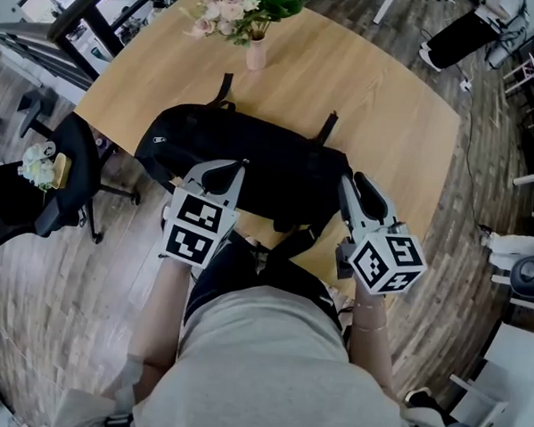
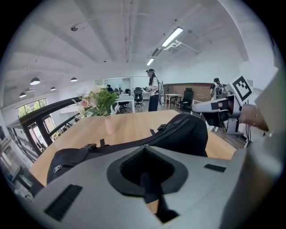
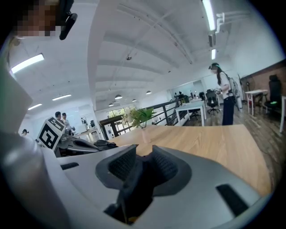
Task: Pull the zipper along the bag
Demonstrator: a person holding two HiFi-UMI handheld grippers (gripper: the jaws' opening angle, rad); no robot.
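Two grippers sit at the near edge of a black bag (image 1: 252,158). The bag lies across the middle of a wooden table (image 1: 389,107), with a vase of flowers (image 1: 255,51) beyond it at the far side.

In the head view the left gripper (image 1: 231,168) points at the bag's near-left part and the right gripper (image 1: 356,181) at its near-right end. From above, neither set of jaws can be read.

The left gripper view settles one. Its jaws are clenched together with the tips meeting, and a thin dark strip shows in the slit behind them. Whether that strip is pinched I cannot tell.

The right gripper view settles the other. Its pads (image 3: 119,163) stand apart, released, with a dark band of strap or fabric lying in the gap.

Only the gripper views show a standing person (image 2: 153,89), far beyond the table. Only the head view shows the bag's straps (image 1: 288,245) hanging off the near table edge.
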